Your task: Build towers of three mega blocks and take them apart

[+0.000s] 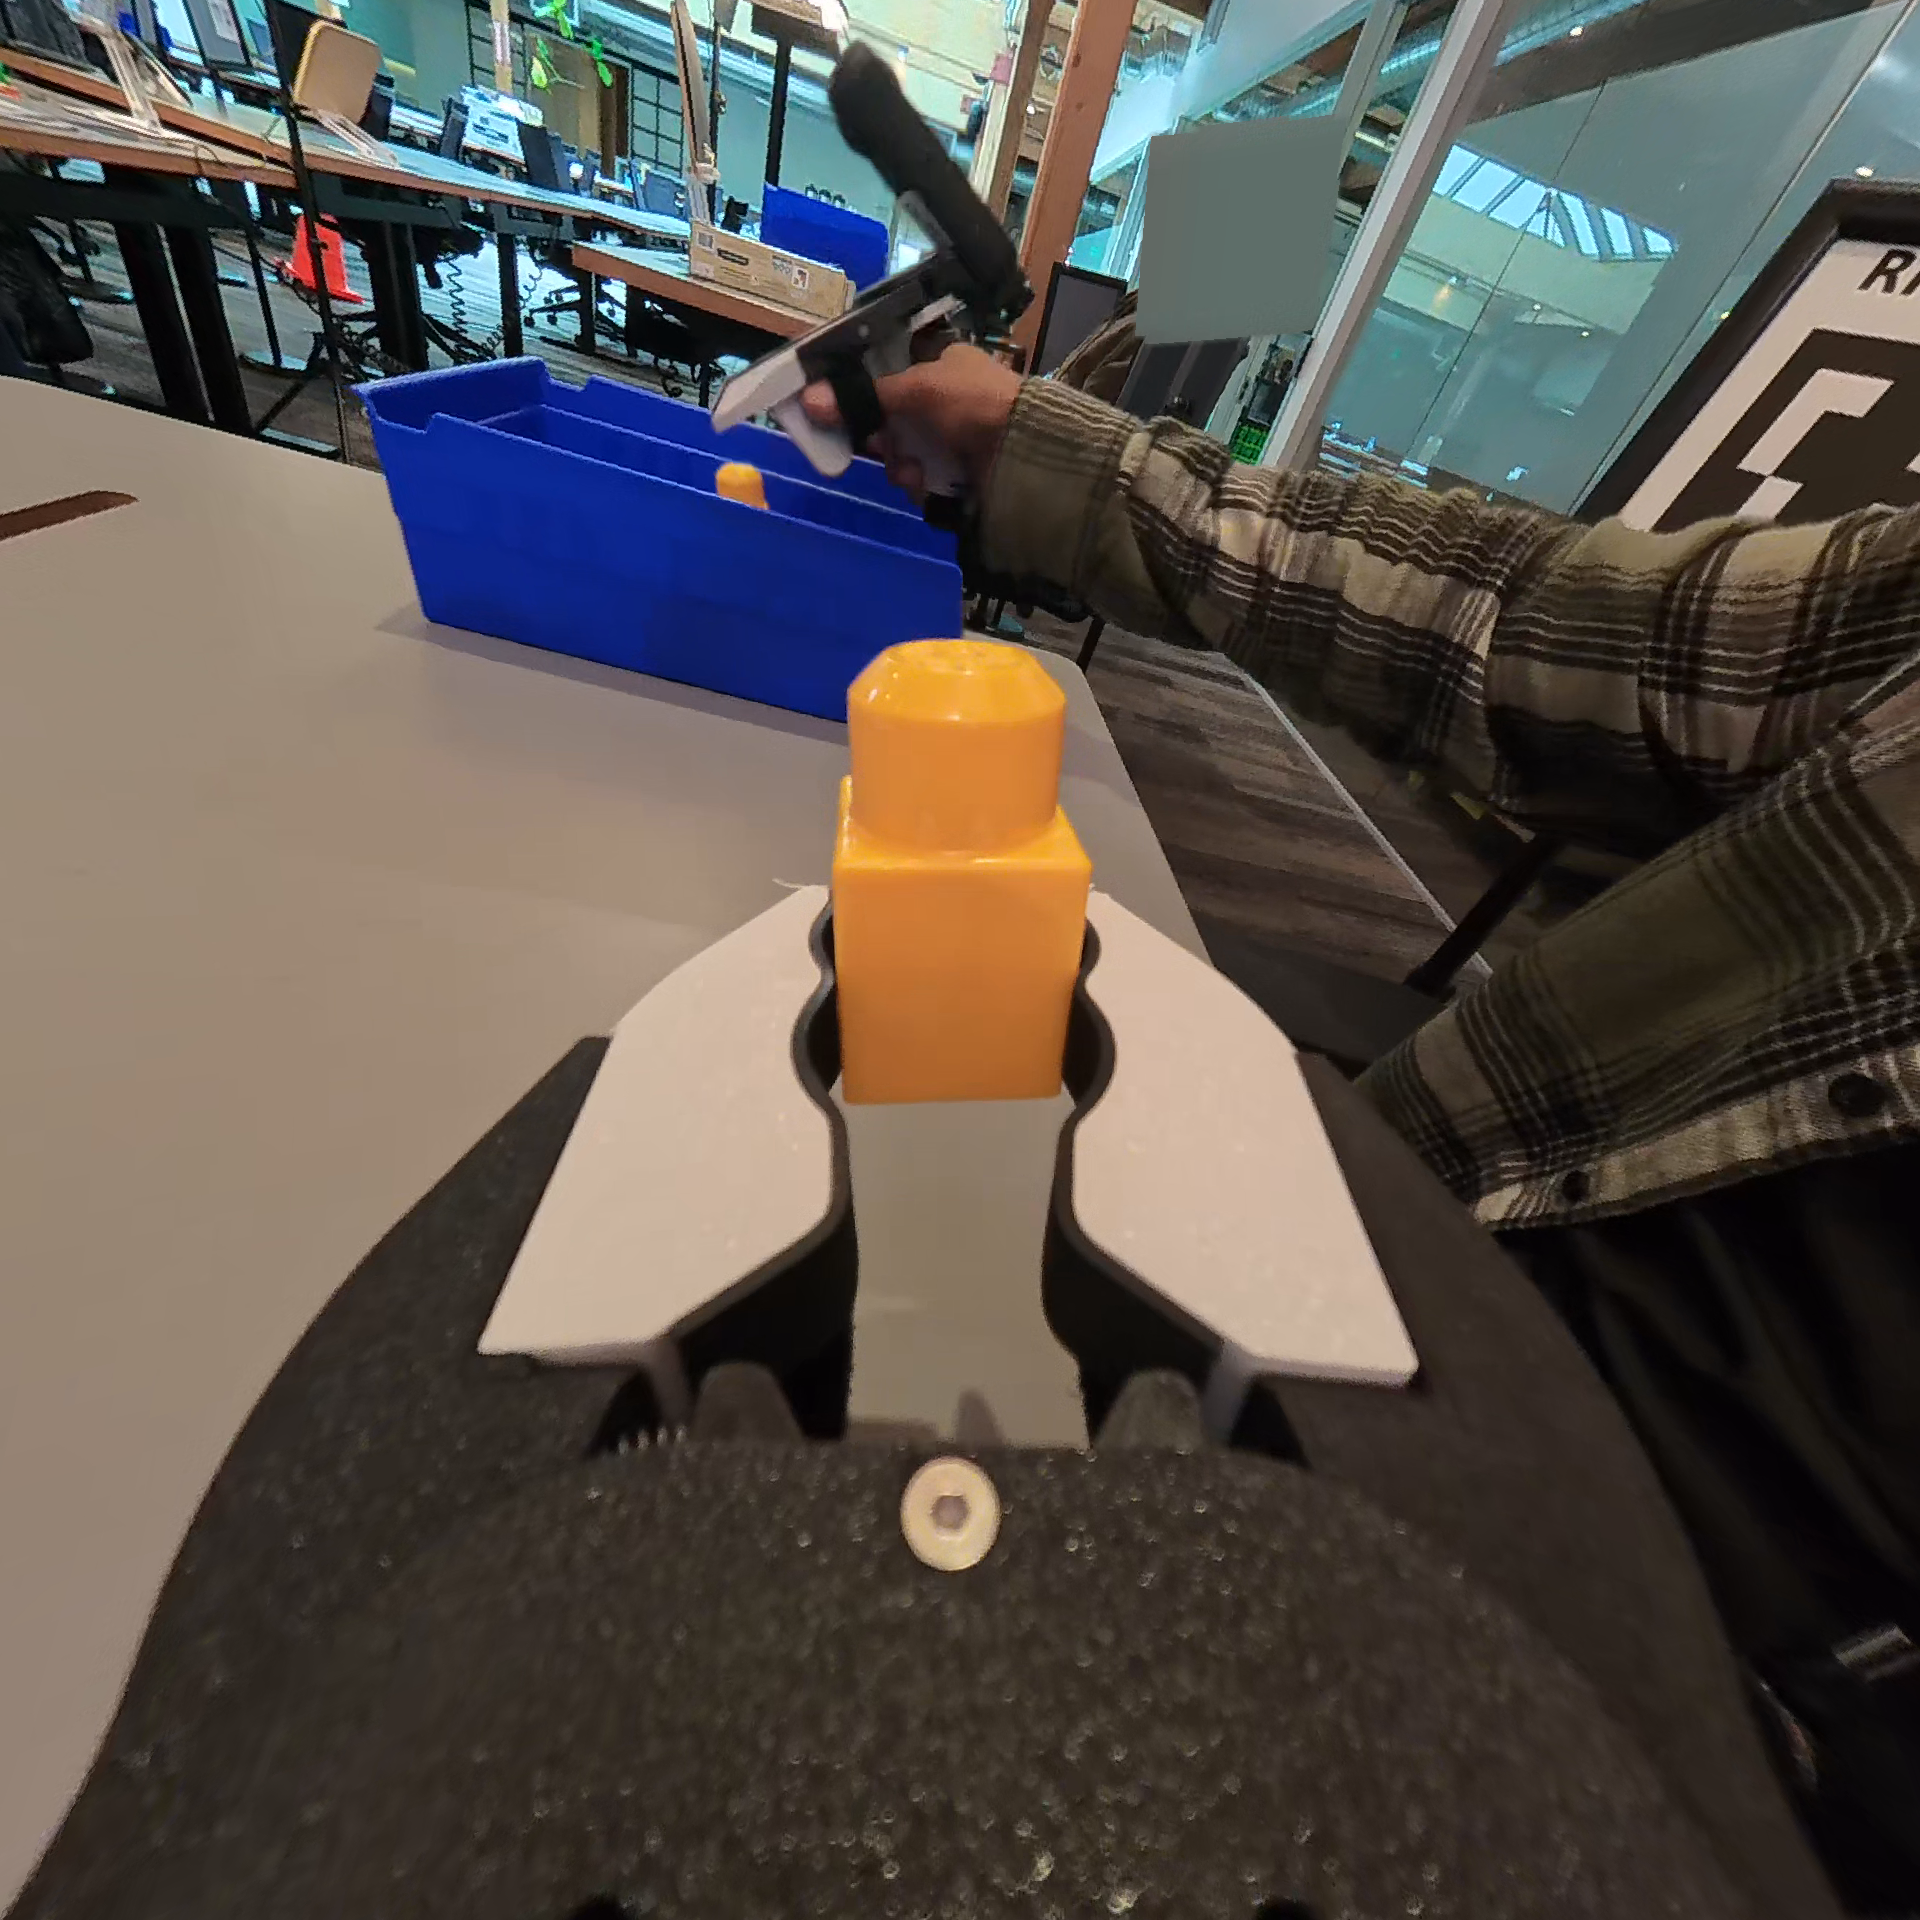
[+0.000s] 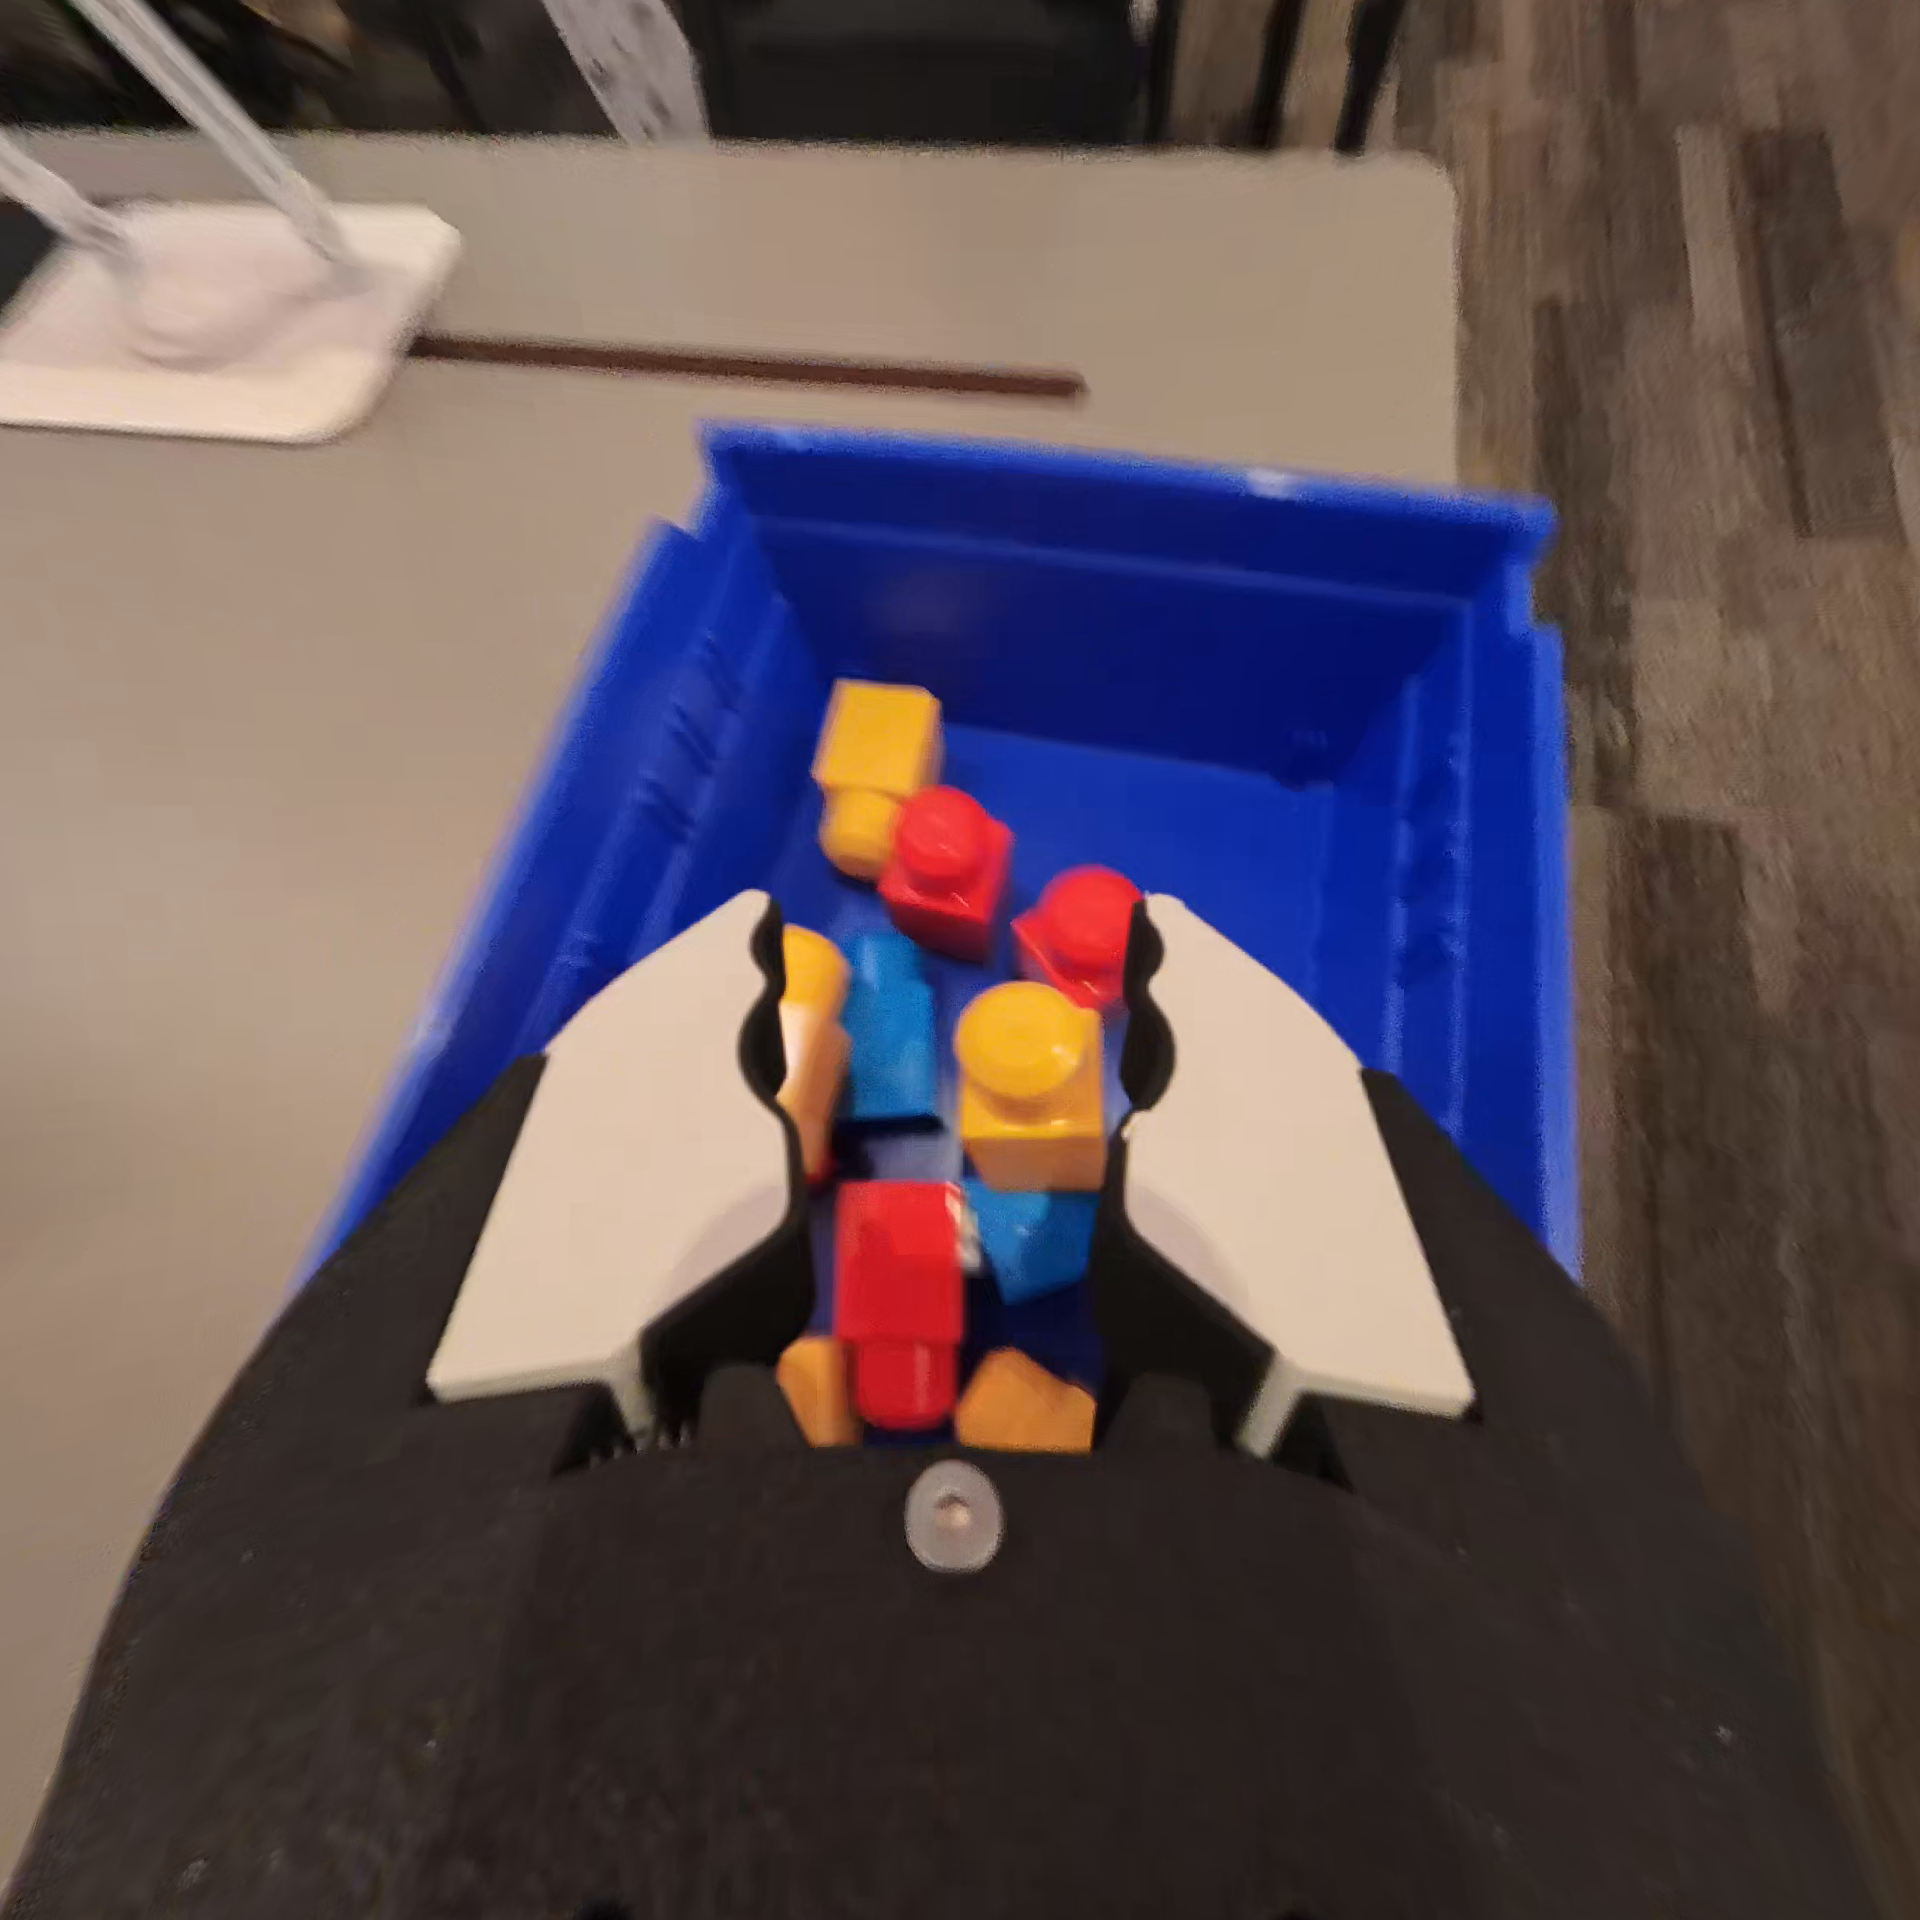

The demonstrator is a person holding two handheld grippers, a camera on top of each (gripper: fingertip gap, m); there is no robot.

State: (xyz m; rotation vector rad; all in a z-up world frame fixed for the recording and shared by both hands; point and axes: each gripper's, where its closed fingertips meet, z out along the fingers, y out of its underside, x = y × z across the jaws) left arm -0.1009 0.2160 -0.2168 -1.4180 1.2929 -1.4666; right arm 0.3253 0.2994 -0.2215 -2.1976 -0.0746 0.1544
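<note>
In my left wrist view the table (image 1: 312, 831) fills the left of the frame, bare and grey, giving me room to build. In the centre my left claw (image 1: 958, 935) pinches an orange block (image 1: 956, 935), fingers pressed against its two flat sides. I grip low on the body so the stud on top stays free for the next block, I think. The block looks upright; whether its base touches the table I cannot tell. Above it, in the upper middle, sits the blue bin (image 1: 665, 582), well apart from my block, with another orange stud (image 1: 742, 484) peeking over its wall. At upper right my right claw (image 1: 769, 416) hangs above the bin's far end, held by a hand (image 1: 935, 416) in a plaid sleeve (image 1: 1351, 592).

In the right wrist view a white stand (image 2: 208, 322) sits at upper left, out of the way. The bin (image 2: 1143, 582) fills the centre, and my right claw (image 2: 956, 935) is spread wide and empty above the loose blocks (image 2: 935, 1039), orange, red and blue, lying jumbled. An upright orange one (image 2: 1029, 1081) lies between my fingers in the picture, likely my next pick. This tower is at its first block.
</note>
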